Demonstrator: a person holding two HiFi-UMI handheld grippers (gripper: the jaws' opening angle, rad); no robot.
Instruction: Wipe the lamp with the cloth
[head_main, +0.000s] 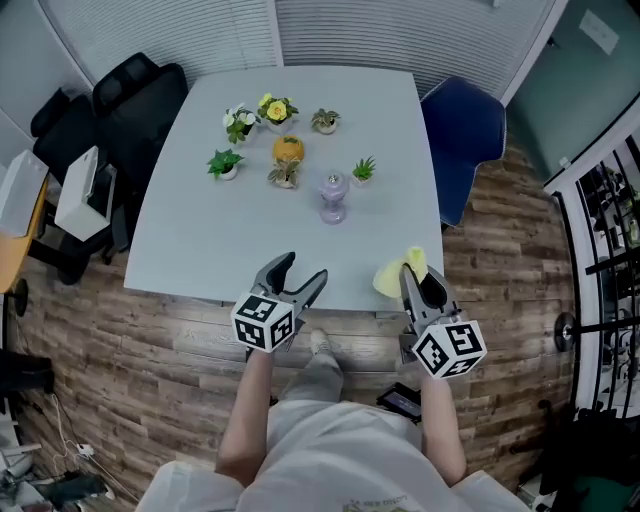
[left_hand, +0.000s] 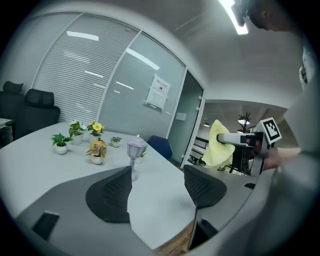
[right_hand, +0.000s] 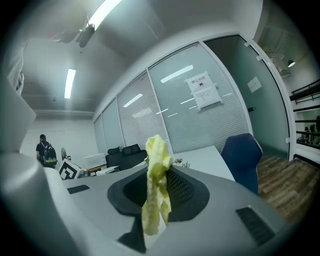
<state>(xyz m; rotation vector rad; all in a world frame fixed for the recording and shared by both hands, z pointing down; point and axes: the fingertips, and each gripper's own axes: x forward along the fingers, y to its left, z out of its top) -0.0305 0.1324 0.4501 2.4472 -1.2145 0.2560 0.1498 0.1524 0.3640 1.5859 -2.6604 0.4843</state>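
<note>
A small lilac lantern-shaped lamp (head_main: 333, 197) stands upright on the grey table (head_main: 200, 240), right of centre; it shows in the left gripper view as the lamp (left_hand: 135, 156). My right gripper (head_main: 413, 280) is shut on a yellow cloth (head_main: 397, 274), held above the table's near right edge; the cloth (right_hand: 156, 185) hangs between its jaws. The cloth (left_hand: 217, 144) also shows in the left gripper view. My left gripper (head_main: 299, 273) is open and holds nothing, over the near edge, well short of the lamp.
Several small potted plants (head_main: 276, 109) and an orange pot (head_main: 288, 150) stand behind and beside the lamp. A blue chair (head_main: 465, 135) is at the table's right, black chairs (head_main: 130, 110) at its left. Wooden floor lies below the near edge.
</note>
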